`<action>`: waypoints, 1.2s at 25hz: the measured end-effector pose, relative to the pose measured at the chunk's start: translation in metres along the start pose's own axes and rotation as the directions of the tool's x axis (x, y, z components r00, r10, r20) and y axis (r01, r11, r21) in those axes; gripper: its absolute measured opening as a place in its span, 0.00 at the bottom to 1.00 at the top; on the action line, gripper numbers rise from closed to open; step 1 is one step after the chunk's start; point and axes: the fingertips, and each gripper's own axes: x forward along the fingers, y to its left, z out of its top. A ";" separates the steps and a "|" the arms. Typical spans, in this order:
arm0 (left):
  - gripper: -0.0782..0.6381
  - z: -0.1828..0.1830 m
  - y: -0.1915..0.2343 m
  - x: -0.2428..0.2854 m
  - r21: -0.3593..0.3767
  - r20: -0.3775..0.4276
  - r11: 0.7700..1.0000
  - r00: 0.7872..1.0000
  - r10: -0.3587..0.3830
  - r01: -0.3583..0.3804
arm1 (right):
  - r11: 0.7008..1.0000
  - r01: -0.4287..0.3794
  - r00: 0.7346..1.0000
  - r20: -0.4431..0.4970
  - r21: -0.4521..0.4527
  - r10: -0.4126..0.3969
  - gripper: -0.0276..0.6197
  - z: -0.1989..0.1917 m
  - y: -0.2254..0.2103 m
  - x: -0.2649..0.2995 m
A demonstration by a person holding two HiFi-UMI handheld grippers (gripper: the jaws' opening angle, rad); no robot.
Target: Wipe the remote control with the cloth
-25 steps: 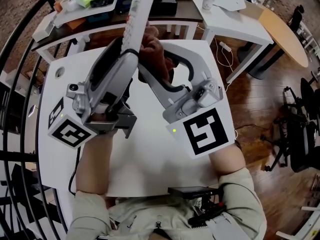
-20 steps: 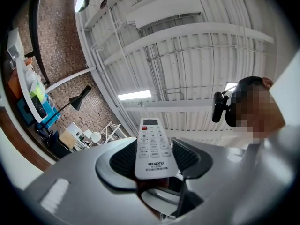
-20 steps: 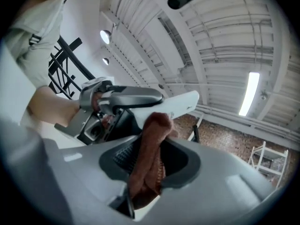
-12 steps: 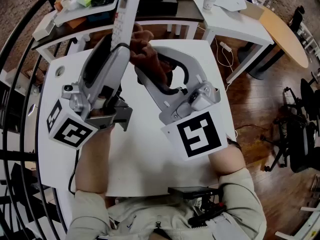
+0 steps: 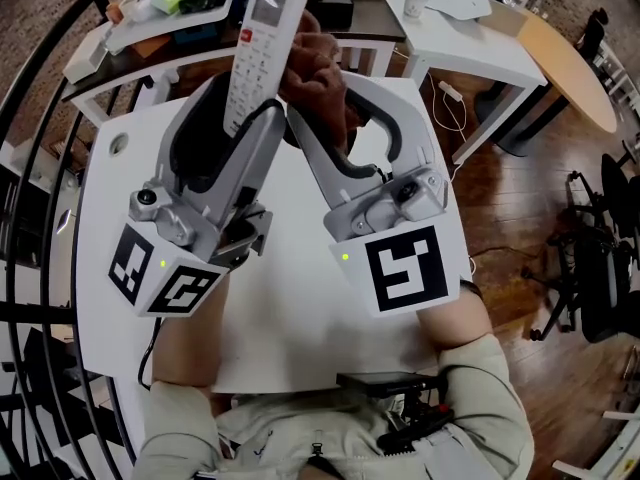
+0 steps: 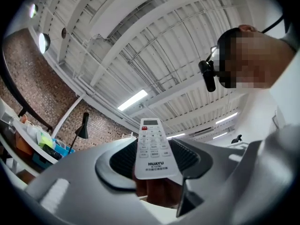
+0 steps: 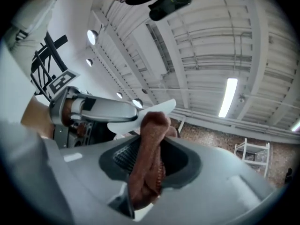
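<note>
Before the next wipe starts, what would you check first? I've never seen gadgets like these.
1. Grip on the remote control by the left gripper: ok, the jaws clamp its lower end.
2. Grip on the cloth by the right gripper: ok, it is bunched between the jaws.
3. Contact between cloth and remote control: cannot tell. The cloth sits right beside the remote's upper part.
4. Button face free to wipe: ok, it shows uncovered in the head view.
5. Both items raised above the white table: ok.
</note>
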 end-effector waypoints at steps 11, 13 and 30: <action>0.45 0.016 0.012 -0.010 0.075 0.055 0.993 0.994 0.090 -0.094 | 0.983 -0.176 0.984 -0.052 -0.061 0.173 0.24 -0.010 0.062 0.004; 0.45 0.017 0.015 -0.011 0.087 0.057 0.990 0.993 0.108 -0.113 | 0.977 -0.203 0.978 -0.056 -0.058 0.200 0.24 -0.011 0.071 0.004; 0.45 0.009 0.046 -0.019 0.265 0.021 0.928 0.964 0.267 -0.263 | 0.999 -0.018 0.999 -0.044 -0.029 0.016 0.24 -0.020 0.005 0.006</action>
